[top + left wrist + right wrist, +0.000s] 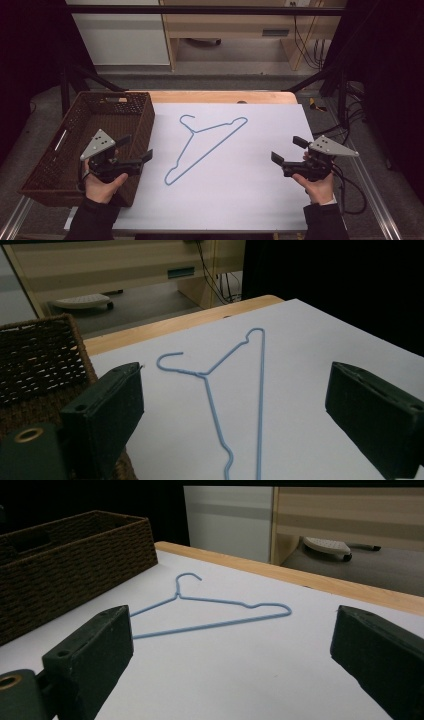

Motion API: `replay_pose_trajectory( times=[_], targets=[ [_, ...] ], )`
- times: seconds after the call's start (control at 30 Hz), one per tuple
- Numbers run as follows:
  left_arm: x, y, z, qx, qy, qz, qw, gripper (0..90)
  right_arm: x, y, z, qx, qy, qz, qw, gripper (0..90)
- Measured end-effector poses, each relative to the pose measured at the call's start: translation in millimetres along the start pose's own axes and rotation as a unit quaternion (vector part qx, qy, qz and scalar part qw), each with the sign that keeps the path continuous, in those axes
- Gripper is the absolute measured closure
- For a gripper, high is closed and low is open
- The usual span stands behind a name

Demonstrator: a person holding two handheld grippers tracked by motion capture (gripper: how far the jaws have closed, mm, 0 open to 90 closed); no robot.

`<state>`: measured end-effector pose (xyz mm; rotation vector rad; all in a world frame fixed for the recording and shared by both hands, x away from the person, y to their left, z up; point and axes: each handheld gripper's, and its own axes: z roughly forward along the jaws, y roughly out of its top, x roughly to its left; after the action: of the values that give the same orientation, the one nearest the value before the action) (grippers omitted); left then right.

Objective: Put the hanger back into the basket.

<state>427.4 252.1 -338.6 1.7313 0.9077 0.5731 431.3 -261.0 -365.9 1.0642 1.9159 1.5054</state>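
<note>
A thin blue wire hanger (pixel 202 148) lies flat on the white table sheet (pixel 240 200), hook toward the far left. It also lies ahead of the jaws in the left gripper view (pixel 240 390) and in the right gripper view (pixel 210 615). My left gripper (pixel 135 150) is held over the sheet's left edge beside the basket, jaws wide apart and empty, pointing right toward the hanger. My right gripper (pixel 288 150) hovers at the right of the sheet, open and empty, pointing left. Both are clear of the hanger.
A dark brown wicker basket (pixel 65 165) stands at the left of the table, empty inside. Its wall shows in the left gripper view (pixel 40 360) and in the right gripper view (pixel 75 565). A wooden table edge (pixel 220 96) runs along the back. Cables hang at the right.
</note>
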Motion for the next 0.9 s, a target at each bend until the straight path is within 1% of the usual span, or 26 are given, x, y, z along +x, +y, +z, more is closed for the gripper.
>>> replay_pose_trajectory(
  times=[0.07, 0.13, 0.3, 0.4, 0.47, 0.6, 0.63, 0.67, 0.7, 0.8, 0.83, 0.87, 0.9],
  targets=[
    [-1.6, 1.2, 1.7, -0.001, -0.001, 0.000, 1.0000, 8.7, 1.2, 0.6, 0.0, -0.001, 0.000, 0.000, 1.0000, 4.1],
    [-5.8, 3.6, 7.9, 0.005, -0.004, 0.009, 0.9999, 9.0, 2.1, 0.9, 0.6, 0.000, 0.001, -0.004, 1.0000, 4.2],
    [-9.5, 6.4, 21.8, 0.020, -0.006, 0.010, 0.9997, 9.6, 4.0, 0.4, 3.5, 0.007, 0.001, -0.005, 1.0000, 4.4],
    [-11.6, 9.2, 29.6, 0.028, -0.006, 0.016, 0.9994, 9.5, 5.0, -0.3, 5.4, 0.009, -0.001, -0.006, 0.9999, 4.4],
    [-12.3, 10.2, 32.4, 0.028, -0.007, 0.014, 0.9995, 9.5, 5.3, -0.7, 6.7, 0.011, 0.000, -0.006, 0.9999, 4.2],
    [-14.6, 15.0, 45.7, 0.035, -0.010, 0.013, 0.9993, 9.5, 5.9, -1.8, 8.8, 0.015, -0.001, -0.006, 0.9999, 4.1],
    [-16.9, 16.9, 52.3, 0.037, -0.011, 0.014, 0.9992, 9.7, 6.0, -2.4, 9.9, 0.017, 0.000, -0.006, 0.9998, 4.0],
    [-16.9, 16.9, 52.3, 0.037, -0.011, 0.014, 0.9992, 9.7, 6.1, -2.6, 10.3, 0.018, -0.001, -0.006, 0.9998, 4.0],
    [-19.1, 18.8, 60.4, 0.041, -0.010, 0.016, 0.9990, 9.9, 6.1, -2.9, 10.7, 0.020, 0.000, -0.008, 0.9998, 4.0],
    [-20.6, 20.6, 74.9, 0.050, -0.008, 0.017, 0.9986, 10.6, 6.7, -3.3, 11.6, 0.022, -0.001, -0.008, 0.9997, 3.9],
    [-20.8, 20.6, 78.3, 0.051, -0.008, 0.015, 0.9985, 11.2, 6.5, -3.4, 11.8, 0.021, -0.001, -0.009, 0.9997, 3.9],
    [-20.8, 20.6, 78.3, 0.051, -0.008, 0.015, 0.9985, 11.7, 6.5, -3.4, 11.8, 0.021, -0.001, -0.009, 0.9997, 3.9],
    [-21.1, 20.2, 87.5, 0.056, -0.007, 0.011, 0.9983, 12.0, 6.6, -3.4, 11.6, 0.021, -0.002, -0.008, 0.9997, 3.9]
  ],
)
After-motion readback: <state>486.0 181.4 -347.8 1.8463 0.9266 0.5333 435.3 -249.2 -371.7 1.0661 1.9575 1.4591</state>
